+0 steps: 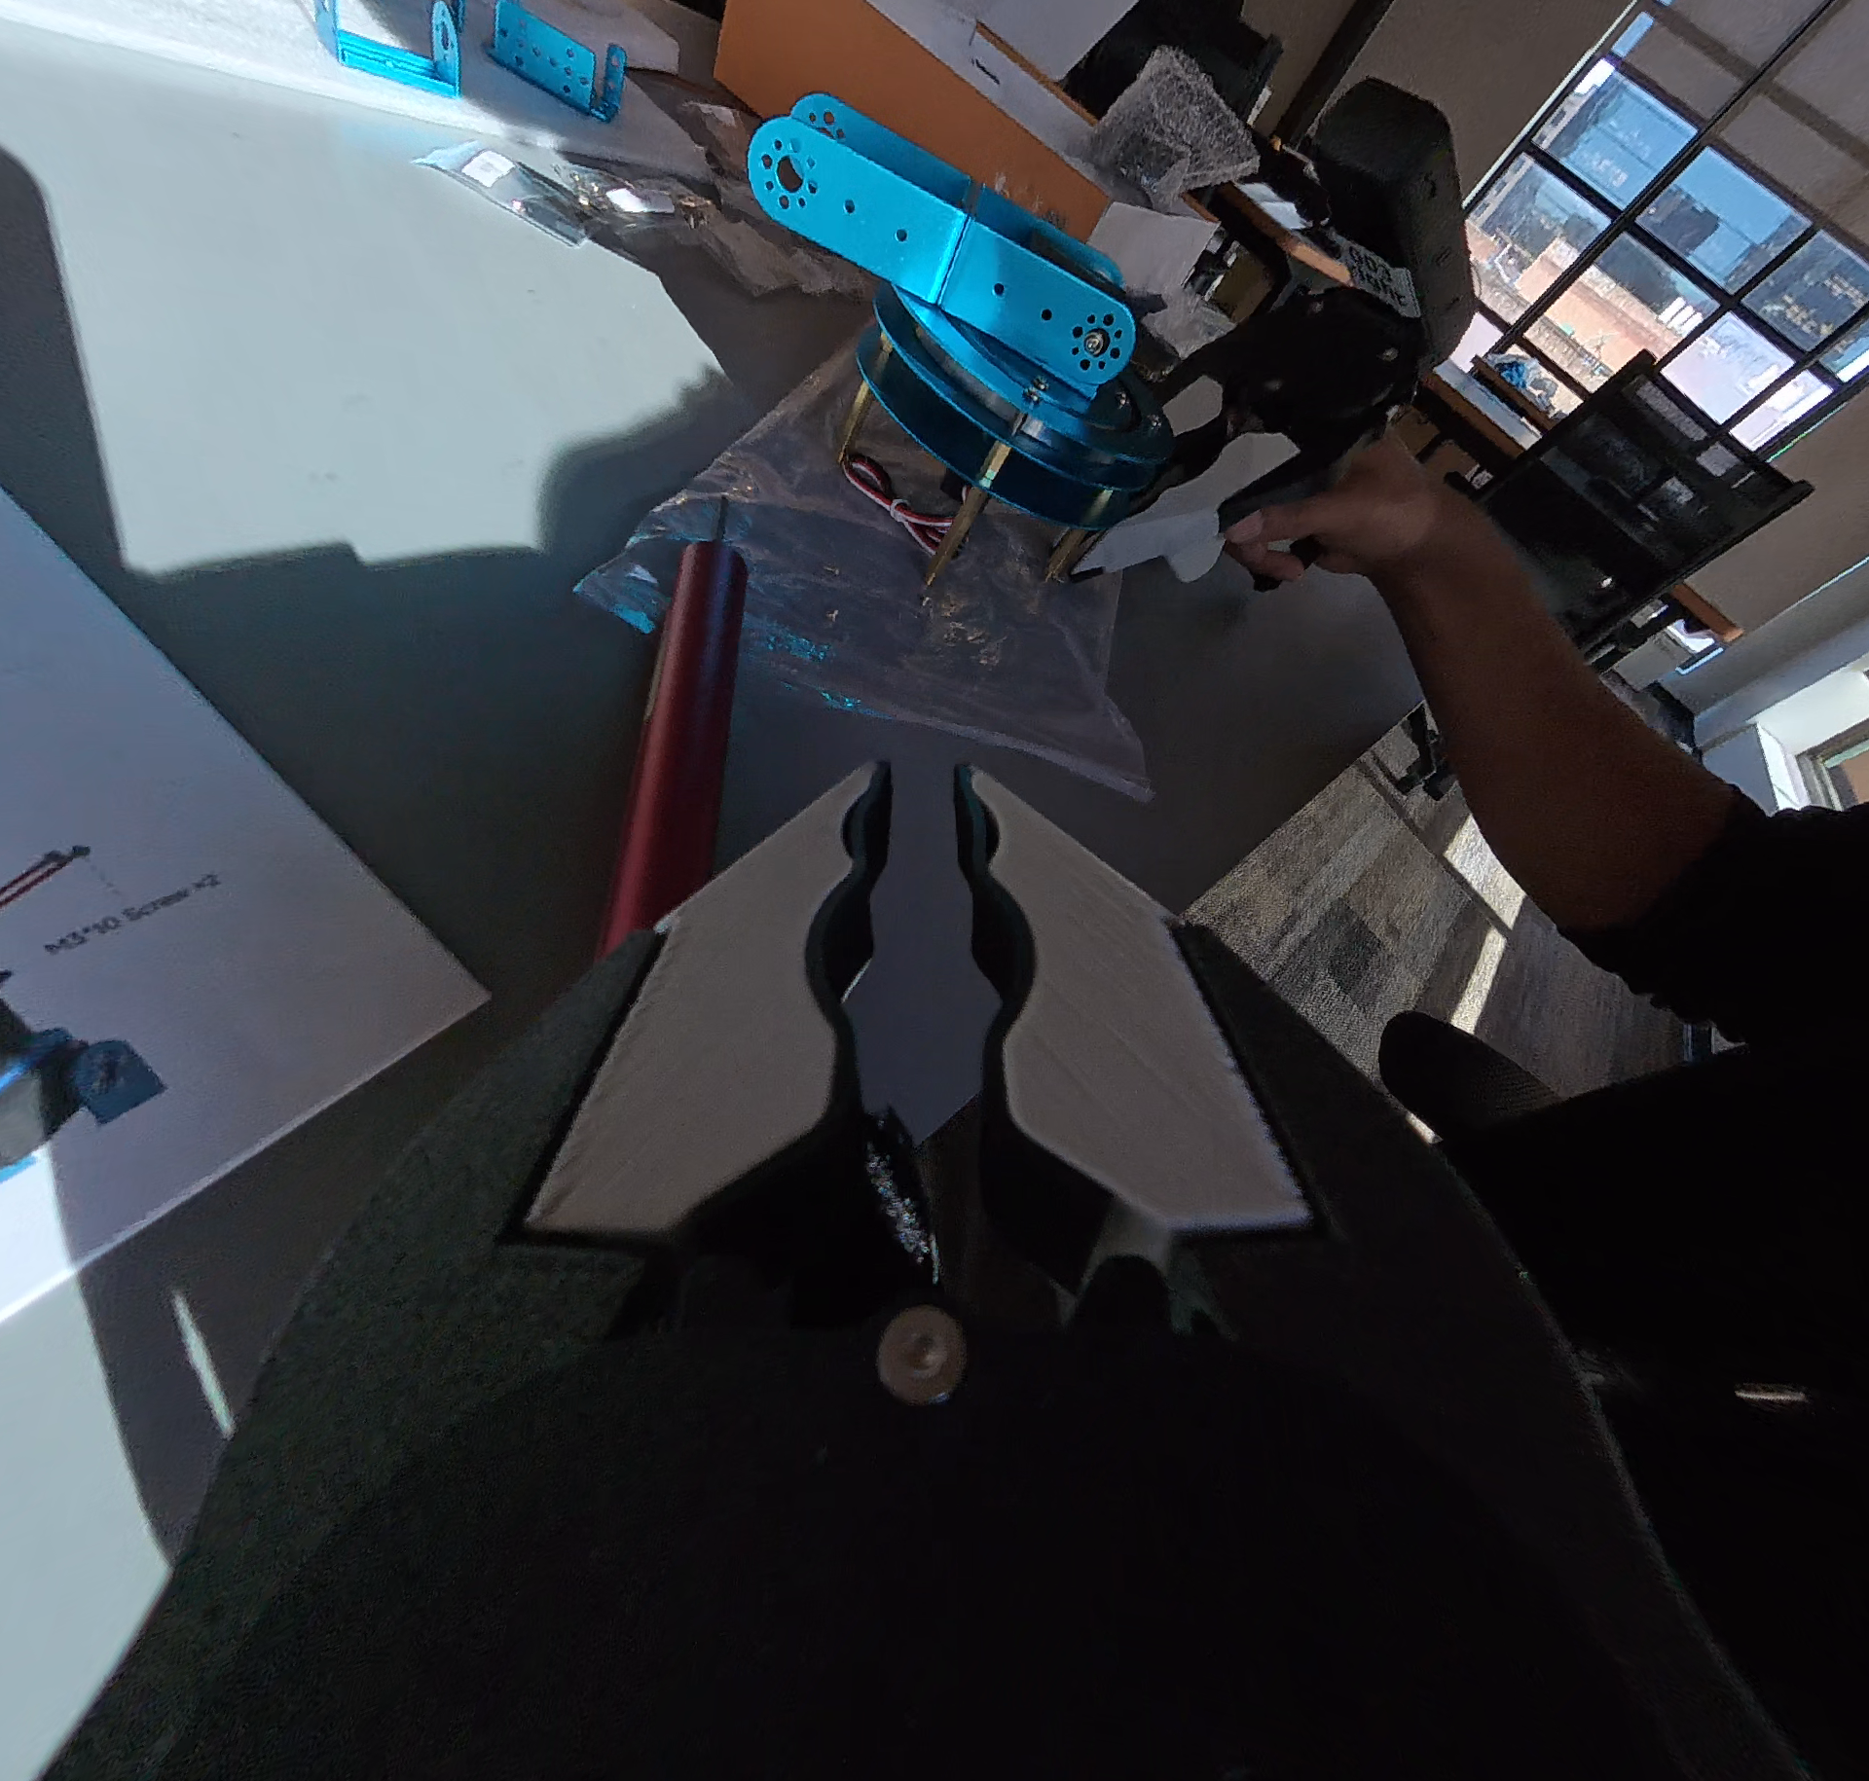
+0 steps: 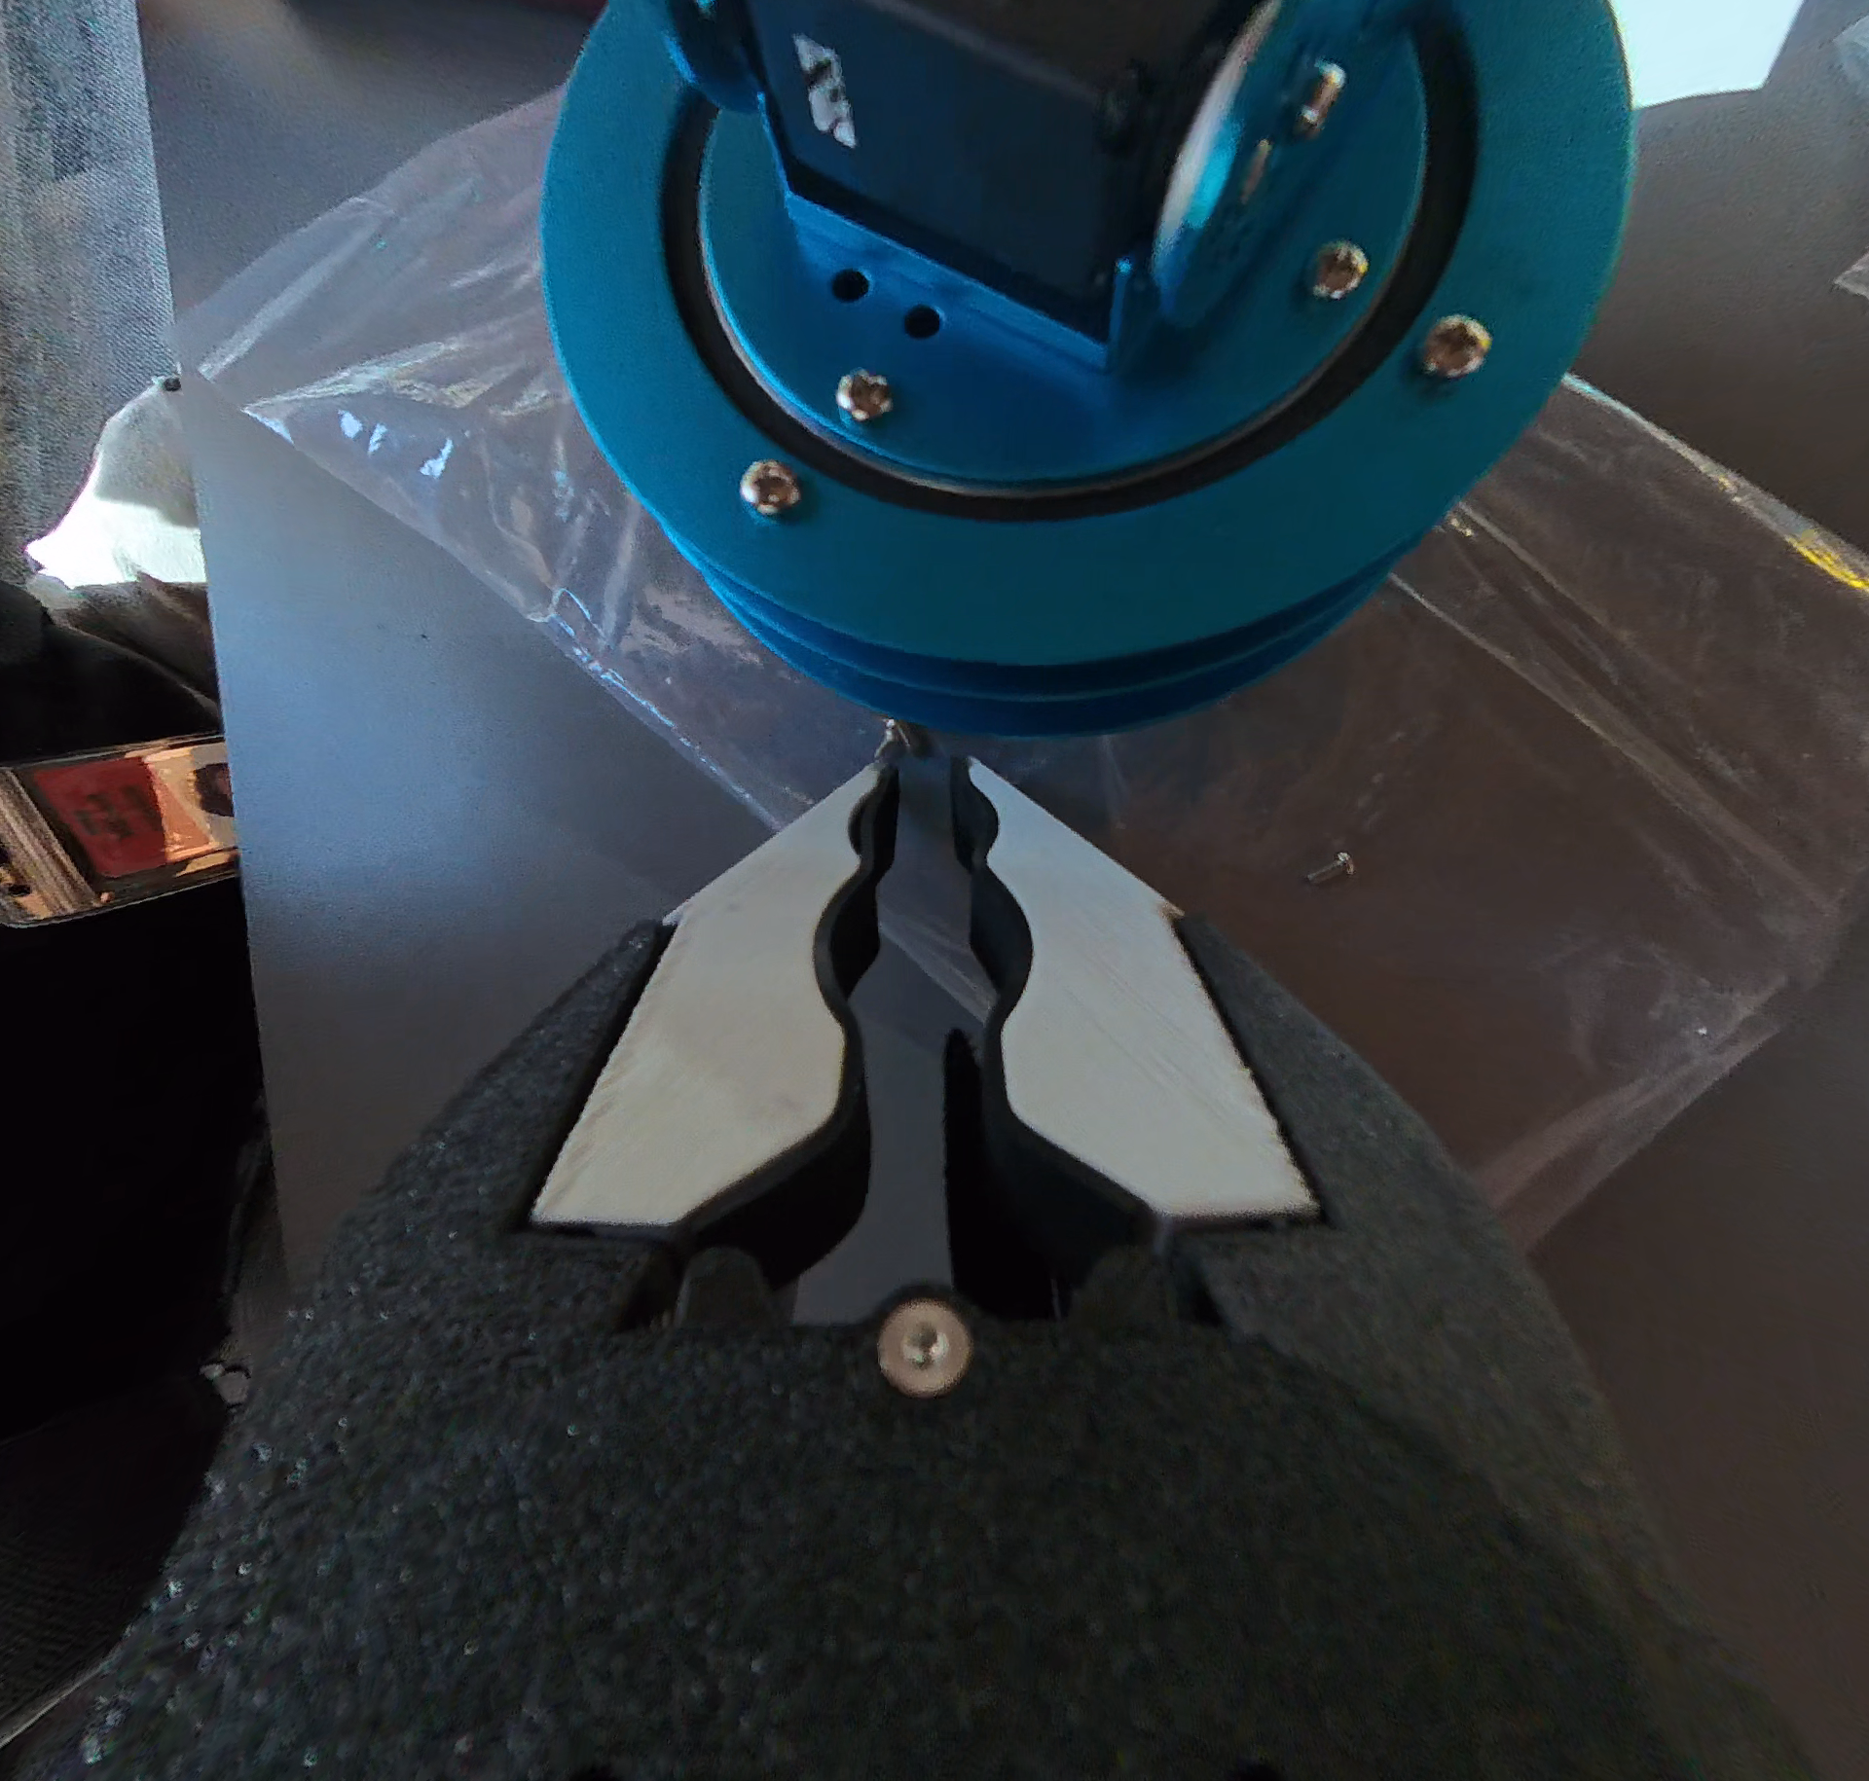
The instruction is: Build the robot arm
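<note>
Blue round base (image 2: 1011,560) stands bolted together; right tongs (image 2: 922,772) at its rim, 12 o'clock, grip unclear; left tongs (image 1: 922,772) narrowly apart, empty.

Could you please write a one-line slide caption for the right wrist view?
Right gripper, nearly closed, tips at the lower rim of a blue round servo base standing over a clear plastic bag.

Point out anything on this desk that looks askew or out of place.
The blue round base sits tilted, its brass legs on a crumpled clear plastic bag. One tiny loose screw lies alone on that bag, right of the right gripper.
</note>
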